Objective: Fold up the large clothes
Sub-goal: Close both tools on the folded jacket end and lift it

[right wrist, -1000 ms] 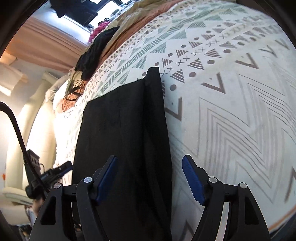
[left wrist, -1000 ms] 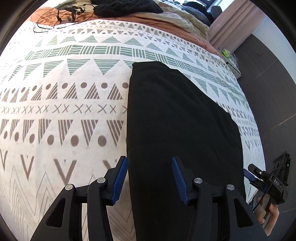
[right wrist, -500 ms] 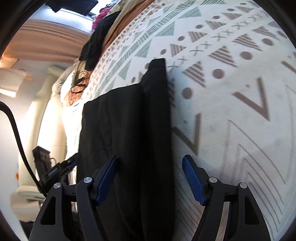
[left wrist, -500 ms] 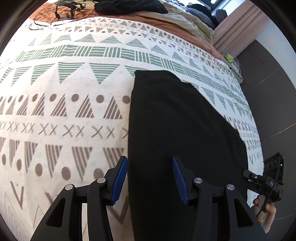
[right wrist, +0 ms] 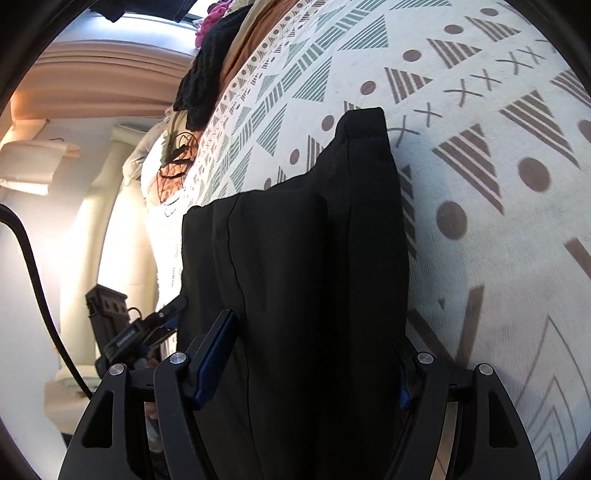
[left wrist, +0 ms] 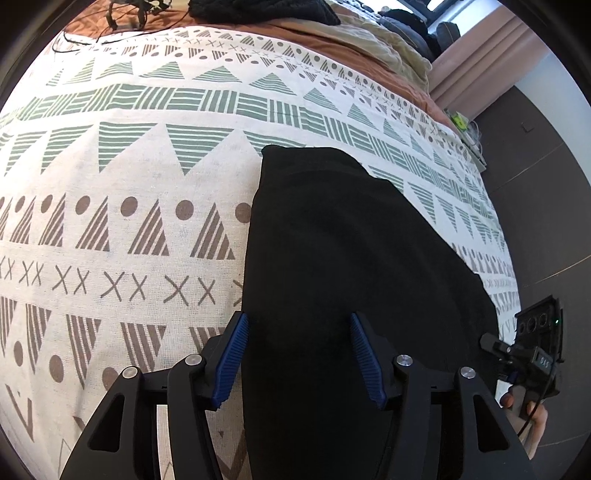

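A black garment, folded lengthwise into a long strip, lies on a bed with a patterned cover. My left gripper is open, its blue-padded fingers astride the garment's near left edge. In the right wrist view the garment fills the middle, with a narrower folded layer along its right side. My right gripper is open and astride the cloth; the cloth partly hides its right finger. Each gripper shows in the other's view, at the garment's opposite side.
A dark knitted garment and a tangle of cables lie at the far end of the bed on an orange blanket. Dark floor runs along the bed's right side. A pink curtain hangs beyond.
Both grippers have come lower and closer to the garment's near end. The cloth now sits between the fingers of each. Both stay open.
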Tool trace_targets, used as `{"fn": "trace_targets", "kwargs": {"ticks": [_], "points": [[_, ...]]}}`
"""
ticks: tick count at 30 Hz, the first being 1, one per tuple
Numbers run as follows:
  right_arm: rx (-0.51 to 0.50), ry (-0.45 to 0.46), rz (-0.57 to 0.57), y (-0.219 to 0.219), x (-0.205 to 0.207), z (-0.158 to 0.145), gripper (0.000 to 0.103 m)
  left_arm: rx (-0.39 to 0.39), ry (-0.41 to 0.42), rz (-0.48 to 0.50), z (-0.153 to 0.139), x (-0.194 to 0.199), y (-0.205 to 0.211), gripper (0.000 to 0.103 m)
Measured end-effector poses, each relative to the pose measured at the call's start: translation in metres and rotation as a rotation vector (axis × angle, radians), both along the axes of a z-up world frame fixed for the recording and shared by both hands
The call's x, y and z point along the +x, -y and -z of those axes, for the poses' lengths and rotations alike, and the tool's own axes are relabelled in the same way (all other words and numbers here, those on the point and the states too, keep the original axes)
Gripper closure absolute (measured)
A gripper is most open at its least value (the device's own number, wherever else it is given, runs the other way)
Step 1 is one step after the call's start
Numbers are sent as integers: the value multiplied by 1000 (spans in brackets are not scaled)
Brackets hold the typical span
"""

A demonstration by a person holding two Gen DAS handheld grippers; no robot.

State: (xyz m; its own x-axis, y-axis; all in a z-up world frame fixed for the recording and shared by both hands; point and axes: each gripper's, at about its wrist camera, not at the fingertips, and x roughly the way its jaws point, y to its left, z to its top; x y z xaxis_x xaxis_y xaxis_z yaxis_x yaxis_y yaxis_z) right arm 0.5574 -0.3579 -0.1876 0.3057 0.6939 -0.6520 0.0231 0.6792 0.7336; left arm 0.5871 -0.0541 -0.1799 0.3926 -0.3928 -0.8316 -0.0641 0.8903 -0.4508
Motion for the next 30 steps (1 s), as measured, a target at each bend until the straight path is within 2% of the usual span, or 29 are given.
{"fn": "trace_targets", "kwargs": {"ticks": [3,6,7,10,12,15,21,30], "points": [[-13,8,-5,-4,3,0,33,-5,-10,-12,4,-2,-1,44],[-49,12,11,-6,2,1,54,-4,-4,-18,4,-3,0,47],[-40,10,15,-4,-1,2,67,1,1,-18,4,-4,1,49],[-83,55,12,-9,-5,-6,79,12,24,-15,-2,-7,6,63],[-105,82,15,-12,-7,-16,83,14,49,-1,-9,-10,8,75],[-106,123,24,-14,-14,-30,86,9,88,4,-22,-18,8,81],[-140,195,50,-26,-32,-61,88,-17,172,-15,-51,-41,4,85],[-157,339,88,-44,-79,-124,89,-53,295,-41,-104,-81,-7,87]]}}
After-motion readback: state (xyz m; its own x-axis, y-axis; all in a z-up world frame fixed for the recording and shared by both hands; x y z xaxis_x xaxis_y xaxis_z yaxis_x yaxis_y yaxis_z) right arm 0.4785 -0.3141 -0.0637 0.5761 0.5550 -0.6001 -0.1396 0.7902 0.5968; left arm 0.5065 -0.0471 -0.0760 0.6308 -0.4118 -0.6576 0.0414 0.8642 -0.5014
